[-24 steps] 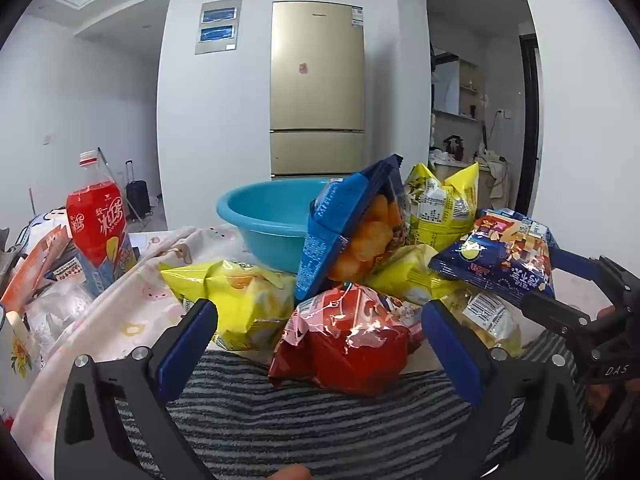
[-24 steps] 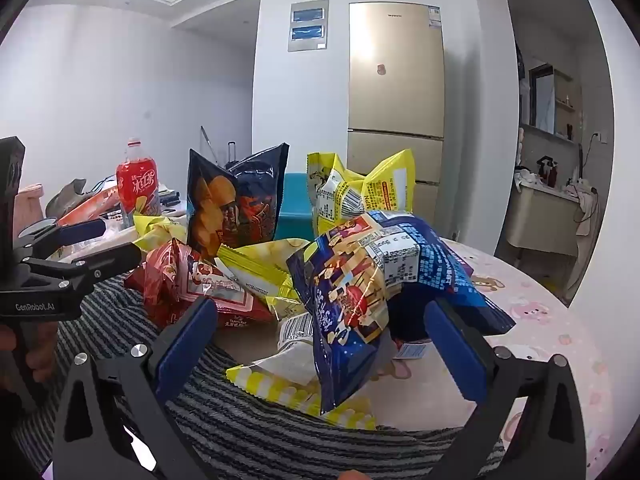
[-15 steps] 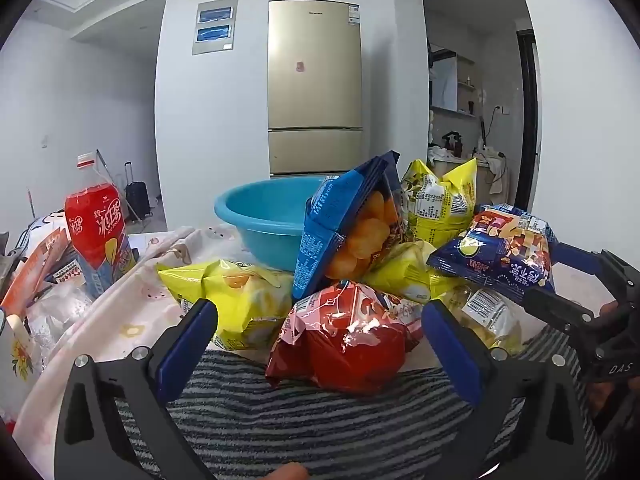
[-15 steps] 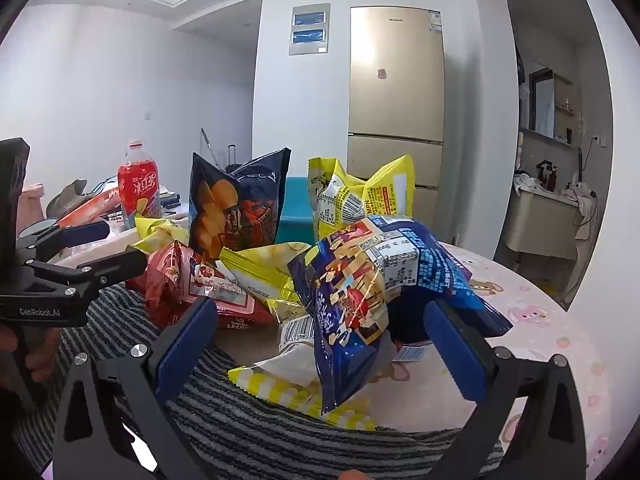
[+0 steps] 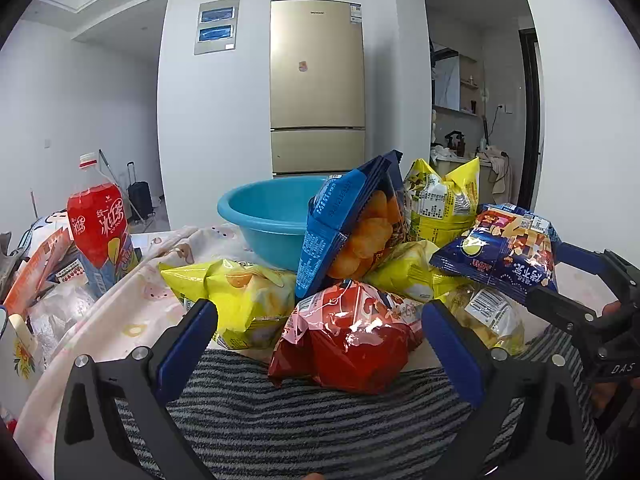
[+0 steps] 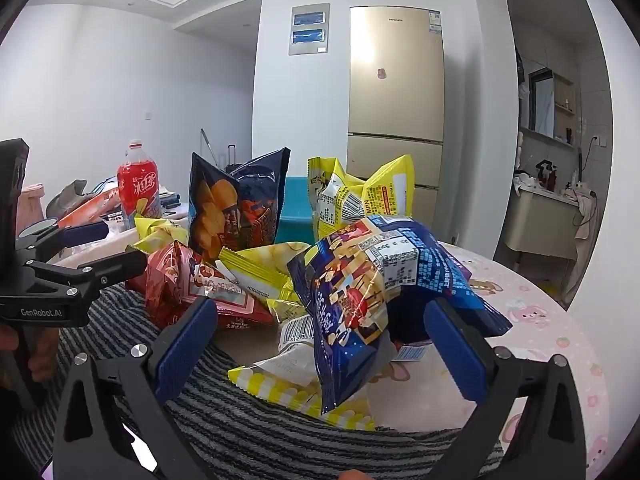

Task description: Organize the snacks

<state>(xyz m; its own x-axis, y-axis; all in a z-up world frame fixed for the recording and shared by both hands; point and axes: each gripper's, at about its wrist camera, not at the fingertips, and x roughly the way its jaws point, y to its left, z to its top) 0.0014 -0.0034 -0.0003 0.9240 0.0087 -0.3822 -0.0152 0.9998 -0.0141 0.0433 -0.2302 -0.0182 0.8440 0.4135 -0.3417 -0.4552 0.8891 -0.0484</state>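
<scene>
Little differs from the earlier frames: the snack pile lies as it did, and both views have only drifted slightly, the refrigerator sitting a touch lower and further left in the left wrist view than before. The left gripper [image 5: 320,344] has its blue-padded jaws spread wide with nothing between the pads; the red snack bag [image 5: 348,344] lies on the table just ahead of them. The right gripper [image 6: 320,344] is spread just as wide, and the dark blue snack bag [image 6: 376,292] rises ahead of it, apparently untouched by the pads. The snacks are heaped on a round table [image 6: 532,320] covered with a pale pink cloth printed with cartoon animals; a grey and black striped fuzzy fabric [image 5: 280,420] lies over the near edge. Behind the red bag, a blue chip bag [image 5: 352,224] stands tilted against a glossy turquoise plastic basin [image 5: 272,220], with a yellow bag [image 5: 444,200] upright beside it and a crumpled yellow chip bag [image 5: 240,300] lying to the left. All the bags are shiny, crinkled foil. A red-labelled drink bottle [image 5: 100,228] stands at the far left among loose packaging. The room has plain white walls, a tall champagne-coloured refrigerator [image 5: 318,88], a wall panel with two blue windows, and an arched opening to a cluttered counter on the right.
</scene>
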